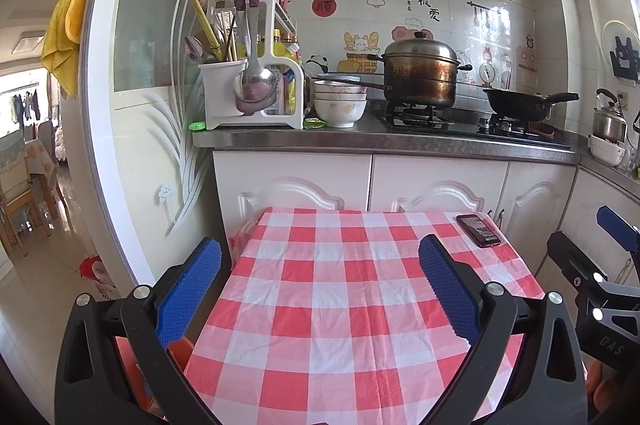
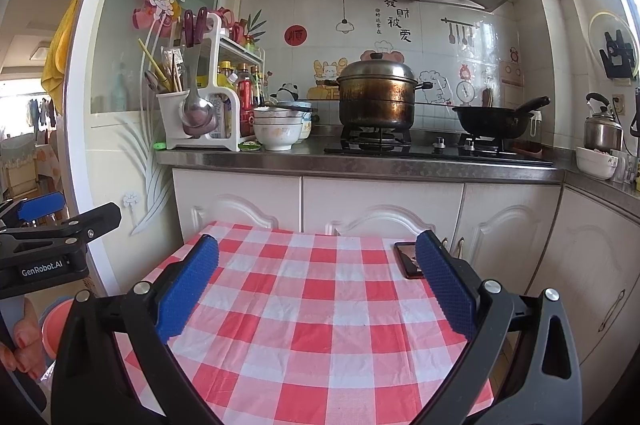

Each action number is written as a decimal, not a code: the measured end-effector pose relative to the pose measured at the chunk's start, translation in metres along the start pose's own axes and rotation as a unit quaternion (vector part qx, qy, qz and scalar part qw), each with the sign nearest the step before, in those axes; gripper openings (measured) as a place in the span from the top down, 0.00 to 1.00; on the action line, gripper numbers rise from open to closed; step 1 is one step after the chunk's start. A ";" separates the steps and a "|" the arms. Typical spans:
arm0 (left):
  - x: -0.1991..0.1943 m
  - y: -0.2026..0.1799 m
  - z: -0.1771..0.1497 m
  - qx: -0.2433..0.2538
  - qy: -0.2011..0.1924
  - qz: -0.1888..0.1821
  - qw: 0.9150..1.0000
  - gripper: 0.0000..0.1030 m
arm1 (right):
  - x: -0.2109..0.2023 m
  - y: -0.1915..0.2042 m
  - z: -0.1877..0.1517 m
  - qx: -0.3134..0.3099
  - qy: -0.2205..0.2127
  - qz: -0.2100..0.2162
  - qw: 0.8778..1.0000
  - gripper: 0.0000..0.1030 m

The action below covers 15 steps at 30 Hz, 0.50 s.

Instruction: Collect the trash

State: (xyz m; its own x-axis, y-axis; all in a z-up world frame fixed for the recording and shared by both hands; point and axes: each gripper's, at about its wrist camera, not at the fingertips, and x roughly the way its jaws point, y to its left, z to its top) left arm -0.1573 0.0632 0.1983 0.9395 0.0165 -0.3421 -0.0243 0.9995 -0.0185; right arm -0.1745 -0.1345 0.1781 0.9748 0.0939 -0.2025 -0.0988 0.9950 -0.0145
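Checked tablecloth (image 1: 340,305) lies under both wide-open, empty jaws; right finger (image 2: 446,289) half hides the phone (image 2: 406,259).

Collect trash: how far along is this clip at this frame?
Done: nothing visibly collected. In hand: nothing; the left claw and right claw both hang open and empty over the checked tablecloth, which carries only a phone. Left: possibly everything. Likely trash is the green wrapper by the bowls on the counter; no bin or bag is clearly visible.
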 end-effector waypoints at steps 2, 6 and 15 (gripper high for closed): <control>0.002 0.000 -0.001 0.001 0.001 -0.001 1.000 0.05 | 0.001 -0.001 0.000 0.001 0.001 0.000 1.000 0.04; 0.003 0.000 -0.002 0.002 0.000 0.000 1.000 0.05 | 0.002 -0.001 -0.001 0.001 0.001 0.002 1.000 0.04; 0.004 0.000 -0.002 0.002 0.001 -0.001 1.000 0.05 | 0.002 -0.002 -0.001 0.003 0.002 0.004 1.000 0.04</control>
State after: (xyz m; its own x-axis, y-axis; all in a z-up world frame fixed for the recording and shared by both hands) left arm -0.1545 0.0631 0.1951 0.9391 0.0149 -0.3435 -0.0214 0.9997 -0.0152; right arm -0.1721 -0.1361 0.1771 0.9729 0.1025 -0.2075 -0.1062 0.9943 -0.0068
